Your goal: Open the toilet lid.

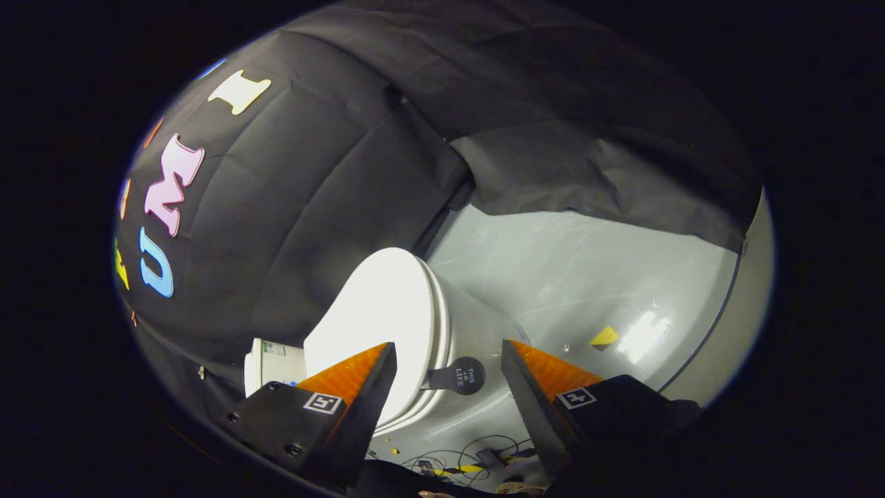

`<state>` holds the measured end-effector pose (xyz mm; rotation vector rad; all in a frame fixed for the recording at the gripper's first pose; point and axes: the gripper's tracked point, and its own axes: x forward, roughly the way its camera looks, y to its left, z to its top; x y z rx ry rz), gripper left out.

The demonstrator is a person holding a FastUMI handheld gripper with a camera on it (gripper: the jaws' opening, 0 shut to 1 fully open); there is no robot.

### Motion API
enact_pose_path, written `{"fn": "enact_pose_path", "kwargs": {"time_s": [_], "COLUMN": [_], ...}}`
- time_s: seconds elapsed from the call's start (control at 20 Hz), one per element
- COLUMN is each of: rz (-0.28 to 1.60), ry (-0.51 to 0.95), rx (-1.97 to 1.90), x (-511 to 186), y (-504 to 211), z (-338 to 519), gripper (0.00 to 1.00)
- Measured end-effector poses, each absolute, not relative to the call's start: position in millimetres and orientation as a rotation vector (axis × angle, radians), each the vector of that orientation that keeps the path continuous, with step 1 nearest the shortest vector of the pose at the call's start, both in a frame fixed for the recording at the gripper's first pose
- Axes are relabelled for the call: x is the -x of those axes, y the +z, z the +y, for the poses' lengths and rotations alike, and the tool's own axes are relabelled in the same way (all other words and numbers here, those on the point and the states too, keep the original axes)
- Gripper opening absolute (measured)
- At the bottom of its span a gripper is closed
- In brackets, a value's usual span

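Note:
A white toilet stands just ahead of my fingers, and the view is rolled so it looks tilted. Its lid (387,304) lies flat down on the seat and bowl (484,325). A dark round pull tab (462,376) sticks out from the lid's front rim. My gripper (449,346) is open, one finger over the lid's edge and the other beside the bowl. The tab sits in the gap between them, and neither finger touches it. The tank (273,366) shows behind the lid.
A pale glossy floor (588,277) spreads beyond the bowl, with a small yellow marker (603,337) on it. Loose cables (477,460) and yellow-black tape lie on the floor below the fingers. The black cloth wall (297,207) hangs close behind the tank.

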<state>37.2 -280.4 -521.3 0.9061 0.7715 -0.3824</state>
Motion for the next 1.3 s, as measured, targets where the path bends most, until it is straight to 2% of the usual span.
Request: {"fn": "enact_pose_path", "kwargs": {"time_s": [0.4, 0.45, 0.5, 0.55, 0.8, 0.95, 1.1, 1.3], "rz": [0.882, 0.883, 0.884, 0.881, 0.868, 0.866, 0.858, 0.842], "ry": [-0.307, -0.298, -0.287, -0.272, -0.256, -0.225, -0.199, -0.178], "rx": [-0.977, -0.993, -1.006, -1.020, -1.076, -1.057, -1.039, -0.995], "x": [-30.0, -32.8, -35.2, -38.3, -55.5, -45.3, -44.9, -47.2], "y": [-566.4, -569.2, -568.8, -569.5, -599.7, -580.4, -576.5, -568.4], "z": [-261.4, -260.7, -260.6, -258.3, -242.8, -253.7, -253.9, -251.8], "gripper": [0.93, 0.83, 0.83, 0.72, 0.50, 0.23, 0.23, 0.17]}}
